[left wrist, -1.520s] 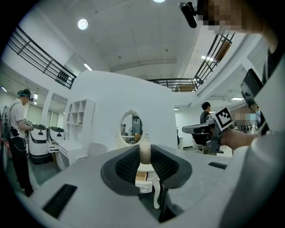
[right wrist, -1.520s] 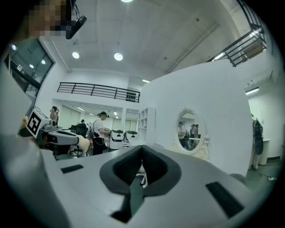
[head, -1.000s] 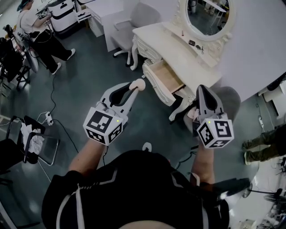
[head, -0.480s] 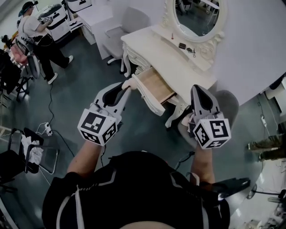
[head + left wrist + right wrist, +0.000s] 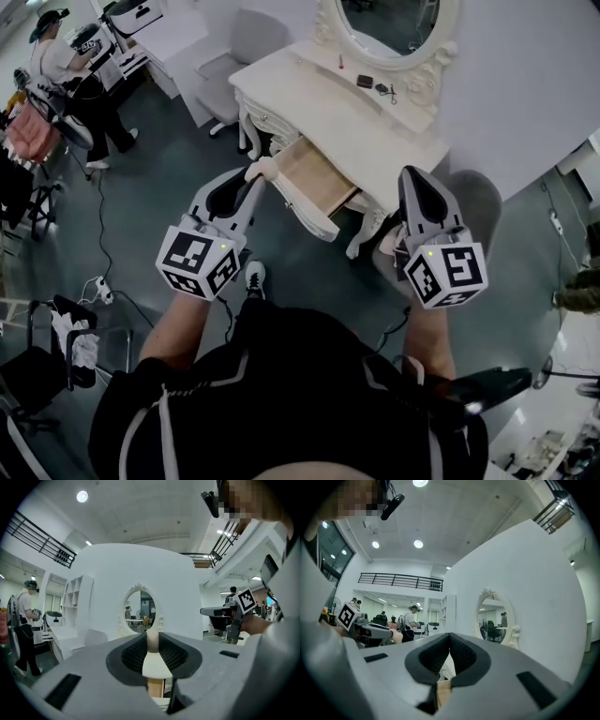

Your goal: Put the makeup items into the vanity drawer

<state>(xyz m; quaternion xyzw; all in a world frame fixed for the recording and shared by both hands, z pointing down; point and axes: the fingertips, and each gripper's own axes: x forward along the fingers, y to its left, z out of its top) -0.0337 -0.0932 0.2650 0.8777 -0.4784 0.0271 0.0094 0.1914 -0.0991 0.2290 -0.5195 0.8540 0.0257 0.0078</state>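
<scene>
A white vanity [image 5: 309,89] with an oval mirror [image 5: 389,23] stands ahead, and its wooden drawer [image 5: 314,178] is pulled open. My left gripper [image 5: 261,176] is shut on a pale pink makeup sponge [image 5: 263,170] that hangs just left of the drawer's front. In the left gripper view the sponge [image 5: 153,643] sits pinched between the ribbed pads of the left gripper [image 5: 153,637]. My right gripper [image 5: 418,178] hovers right of the drawer, shut and holding nothing; the right gripper [image 5: 449,639] shows its tips touching. Small dark items [image 5: 366,82] and a red stick [image 5: 340,61] lie on the vanity top.
A grey chair [image 5: 234,47] stands left of the vanity and a grey stool [image 5: 473,202] at its right. A person [image 5: 66,75] works at the far left. A cable and power strip [image 5: 98,281] lie on the floor near a folding chair [image 5: 56,337].
The vanity has drawn nearer and slid left in the head view. The left gripper, still holding the sponge, now sits beside the drawer's front corner. The right gripper has kept its place.
</scene>
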